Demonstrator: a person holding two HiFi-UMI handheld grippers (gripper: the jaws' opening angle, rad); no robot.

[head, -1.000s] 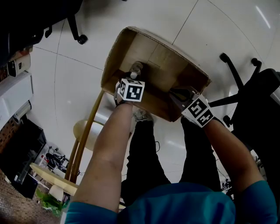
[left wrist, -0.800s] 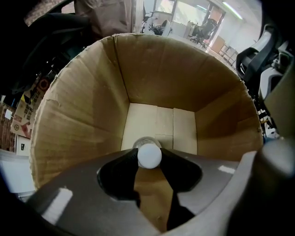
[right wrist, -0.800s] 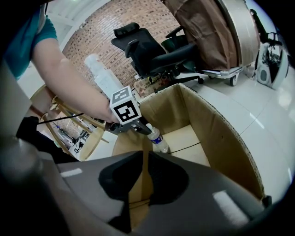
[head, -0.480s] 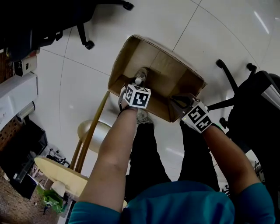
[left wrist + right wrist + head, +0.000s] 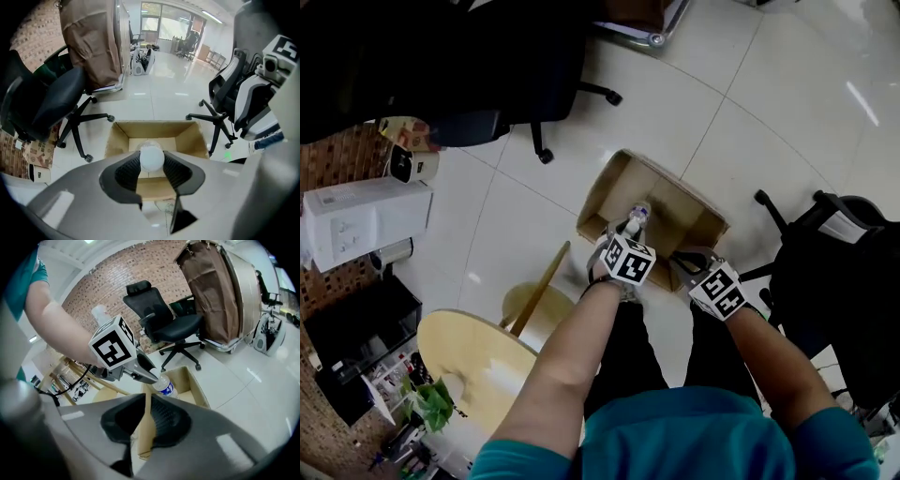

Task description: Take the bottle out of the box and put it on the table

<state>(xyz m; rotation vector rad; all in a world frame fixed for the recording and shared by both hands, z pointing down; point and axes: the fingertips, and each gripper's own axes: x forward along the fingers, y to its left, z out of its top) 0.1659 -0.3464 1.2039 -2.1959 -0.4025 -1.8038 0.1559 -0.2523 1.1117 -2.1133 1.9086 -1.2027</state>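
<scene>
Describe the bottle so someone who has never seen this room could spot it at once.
Find the open cardboard box on the pale tiled floor. Over its opening the left gripper holds a plastic bottle by its white cap; only it is see-through, with a blue label.

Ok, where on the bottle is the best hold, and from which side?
The neck under the white cap, from straight above: the bottle hangs upright, cap uppermost, and the neck is its narrowest part. The left gripper is shut there.
</scene>
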